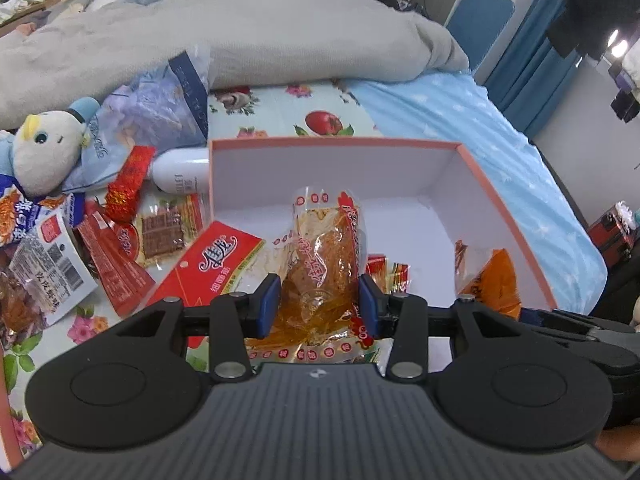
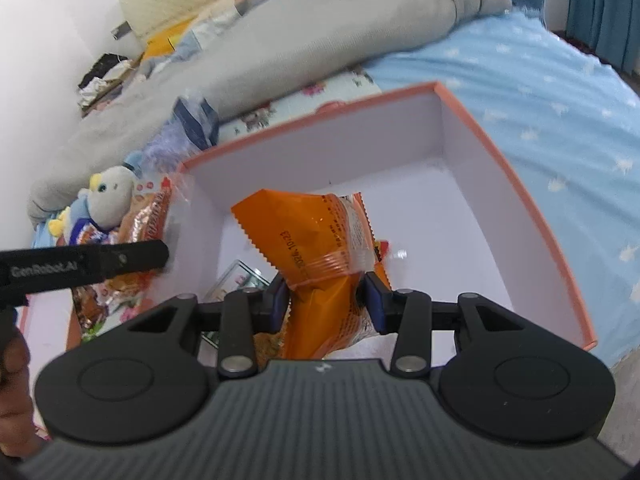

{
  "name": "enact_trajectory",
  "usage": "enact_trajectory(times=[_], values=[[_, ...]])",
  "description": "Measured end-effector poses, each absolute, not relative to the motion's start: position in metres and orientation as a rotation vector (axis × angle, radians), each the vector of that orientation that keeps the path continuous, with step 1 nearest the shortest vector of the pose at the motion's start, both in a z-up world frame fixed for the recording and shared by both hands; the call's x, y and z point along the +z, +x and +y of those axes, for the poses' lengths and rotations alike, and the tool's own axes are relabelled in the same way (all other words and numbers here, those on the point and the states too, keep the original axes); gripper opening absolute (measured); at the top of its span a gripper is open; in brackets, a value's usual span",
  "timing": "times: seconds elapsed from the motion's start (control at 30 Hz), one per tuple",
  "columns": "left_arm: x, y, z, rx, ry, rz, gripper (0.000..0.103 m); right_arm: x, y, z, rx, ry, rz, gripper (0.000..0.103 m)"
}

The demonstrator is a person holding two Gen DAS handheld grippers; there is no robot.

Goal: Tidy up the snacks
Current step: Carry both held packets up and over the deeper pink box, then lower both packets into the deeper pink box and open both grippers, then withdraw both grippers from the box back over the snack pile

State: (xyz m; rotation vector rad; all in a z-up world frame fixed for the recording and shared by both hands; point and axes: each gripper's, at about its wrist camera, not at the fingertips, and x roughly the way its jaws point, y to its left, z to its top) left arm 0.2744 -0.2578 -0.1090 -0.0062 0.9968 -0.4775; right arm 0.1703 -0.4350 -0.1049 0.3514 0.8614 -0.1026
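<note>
A pink-rimmed box [image 1: 504, 200] with a white inside lies open on the bed; it also shows in the right wrist view [image 2: 520, 184]. My left gripper [image 1: 319, 304] is shut on a clear packet of orange-brown snack [image 1: 324, 248], held over the box's near left side. My right gripper [image 2: 326, 300] is shut on an orange packet [image 2: 312, 236], held above the box's near part. The orange packet also shows in the left wrist view [image 1: 490, 276]. A red packet [image 1: 216, 264] leans on the box's left wall.
Several loose snack packets [image 1: 112, 256] lie left of the box, with a white bottle [image 1: 182, 174] and a plush toy [image 1: 42, 148]. A grey blanket [image 1: 240, 36] is bunched behind. The blue sheet [image 1: 472, 120] spreads to the right.
</note>
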Motion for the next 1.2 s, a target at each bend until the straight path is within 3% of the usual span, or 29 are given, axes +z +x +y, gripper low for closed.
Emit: enact_trajectory(times=[0.1, 0.17, 0.23, 0.3, 0.37, 0.9, 1.2], values=[[-0.114, 0.273, -0.263, -0.485, 0.008, 1.005, 0.05, -0.113, 0.17, -0.436, -0.106, 0.351, 0.887, 0.044], [-0.115, 0.273, -0.264, -0.486, 0.02, 0.999, 0.063, -0.116, 0.17, -0.437, -0.109, 0.351, 0.898, 0.044], [-0.115, 0.274, -0.264, -0.477, 0.031, 0.991, 0.065, -0.117, 0.17, -0.436, -0.105, 0.348, 0.91, 0.046], [-0.112, 0.274, -0.261, -0.48, 0.029, 0.987, 0.066, -0.117, 0.17, -0.436, -0.103, 0.349, 0.913, 0.051], [-0.106, 0.272, -0.258, -0.479, 0.024, 0.976, 0.066, -0.114, 0.167, -0.435, -0.105, 0.348, 0.905, 0.07], [-0.009, 0.22, -0.214, -0.513, 0.012, 0.759, 0.066, -0.039, 0.133, -0.398, -0.072, 0.349, 0.719, 0.068], [0.019, 0.181, -0.173, -0.528, -0.048, 0.698, 0.066, -0.013, 0.112, -0.368, -0.048, 0.308, 0.639, 0.068]])
